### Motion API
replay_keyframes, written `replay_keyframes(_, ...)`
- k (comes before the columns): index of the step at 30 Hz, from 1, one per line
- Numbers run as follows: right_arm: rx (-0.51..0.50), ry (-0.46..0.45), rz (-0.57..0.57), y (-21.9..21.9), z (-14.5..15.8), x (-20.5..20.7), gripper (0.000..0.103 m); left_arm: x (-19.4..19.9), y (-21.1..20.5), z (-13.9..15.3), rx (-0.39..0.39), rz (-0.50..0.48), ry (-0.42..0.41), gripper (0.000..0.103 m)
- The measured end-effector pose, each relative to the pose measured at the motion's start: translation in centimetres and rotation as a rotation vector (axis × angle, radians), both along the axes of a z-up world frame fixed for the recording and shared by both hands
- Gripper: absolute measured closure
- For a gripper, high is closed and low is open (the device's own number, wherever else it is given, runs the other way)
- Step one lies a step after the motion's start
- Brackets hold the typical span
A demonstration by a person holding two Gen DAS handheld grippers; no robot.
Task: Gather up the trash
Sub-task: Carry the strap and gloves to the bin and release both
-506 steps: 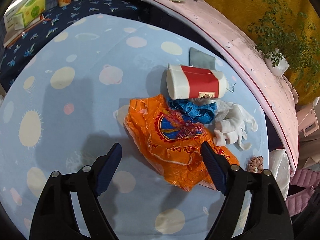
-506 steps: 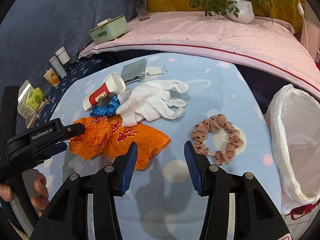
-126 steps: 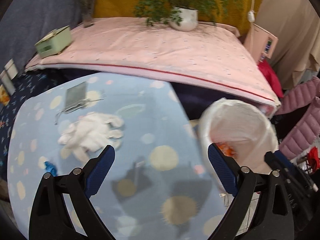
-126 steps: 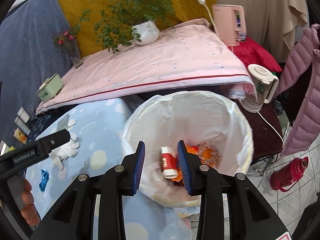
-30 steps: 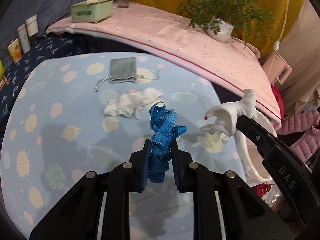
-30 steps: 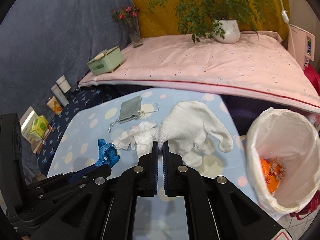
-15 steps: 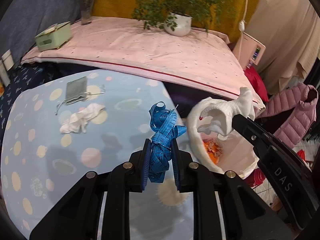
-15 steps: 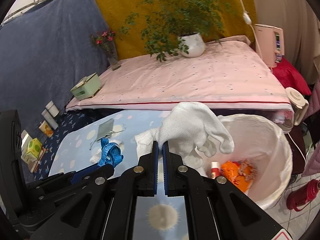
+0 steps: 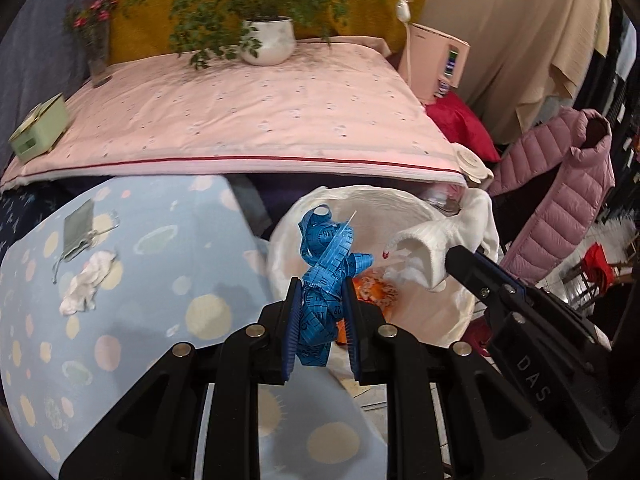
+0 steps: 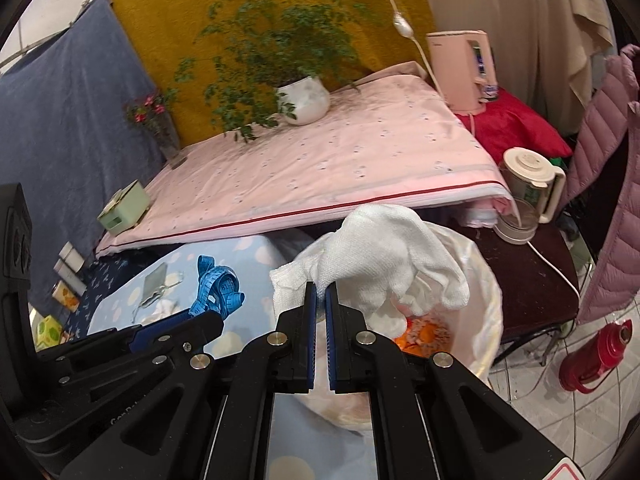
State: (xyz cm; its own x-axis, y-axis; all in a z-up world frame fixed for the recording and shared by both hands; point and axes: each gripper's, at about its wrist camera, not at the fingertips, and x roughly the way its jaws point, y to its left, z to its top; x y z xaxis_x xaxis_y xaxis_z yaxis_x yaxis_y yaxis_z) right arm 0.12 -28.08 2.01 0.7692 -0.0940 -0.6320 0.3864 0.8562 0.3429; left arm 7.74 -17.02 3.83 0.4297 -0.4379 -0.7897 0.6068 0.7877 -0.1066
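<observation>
left gripper (image 9: 319,312) clamped on one crumpled blue measuring tape (image 9: 326,256), held up at the near rim of the single white-lined trash bin (image 9: 288,236), just off the edge of the blue spotted table (image 9: 160,280). right gripper (image 10: 320,300) pinched nearly closed on one white knit glove (image 10: 380,264), dangling over the bin's wide open mouth. orange wrapper (image 10: 424,334) lying at the bottom. two items left on the table: one white crumpled glove (image 9: 86,282), one grey drawstring pouch (image 9: 79,230), well apart from the bin.
</observation>
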Motion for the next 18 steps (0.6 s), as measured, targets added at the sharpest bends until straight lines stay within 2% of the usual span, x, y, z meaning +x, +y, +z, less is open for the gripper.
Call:
replay_keyframes(4, 0.009, 0.011, -0.036, -1.9, -0.7, -0.7, 0.099, -0.2, -2.3, -0.1, -0.004, -0.048, -0.005, 0.083)
replay_keyframes(8, 0.02, 0.016, -0.066, -3.3, -1.1, -1.0, 0.099, 0.3, -3.6, -0.2, -0.029, -0.056, 0.003, 0.082)
replay_keyframes(15, 0.028, 0.033, -0.08, -4.4, -2.0, -0.5, 0.099, 1.7, -3.5, -0.6, -0.038, -0.006, 0.02, 0.058)
replay_keyframes(18, 0.029, 0.043, -0.073, -4.4, -2.3, 0.0, 0.098, 2.1, -3.0, -0.9, -0.03, 0.012, 0.02, 0.058)
